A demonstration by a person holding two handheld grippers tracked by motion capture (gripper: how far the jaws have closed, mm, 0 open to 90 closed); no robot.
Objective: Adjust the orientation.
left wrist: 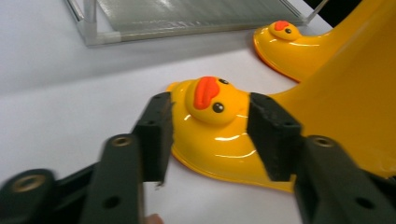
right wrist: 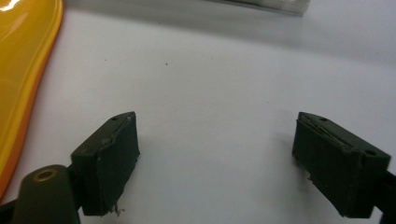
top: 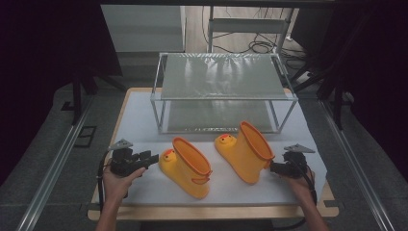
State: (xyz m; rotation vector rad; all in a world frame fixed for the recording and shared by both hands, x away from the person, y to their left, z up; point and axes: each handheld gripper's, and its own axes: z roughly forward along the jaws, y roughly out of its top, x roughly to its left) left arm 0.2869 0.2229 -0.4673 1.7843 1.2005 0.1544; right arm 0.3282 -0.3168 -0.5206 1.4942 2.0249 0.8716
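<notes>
Boots both on the white mat, two-tier rack (top: 226, 77) beyond them bare. Left gripper (left wrist: 210, 126) spread wide, straddling the left boot (top: 185, 166) at its duck toe, not clamped. Right gripper (right wrist: 215, 163) spread over bare mat, right boot (top: 248, 149) just beside it. Probably shelving them; nothing lifted yet.

Both grippers' fingers (right wrist: 107, 163) spread apart

I see both boots (top: 187, 169) (top: 246, 150) glossy yellow rubber or plastic, smooth. Far rack (top: 224, 77): metal frame, dull ribbed shelves. Table cover (top: 144, 120) matt white. My gripper pads (right wrist: 111, 161) matt black, frayed edges.
</notes>
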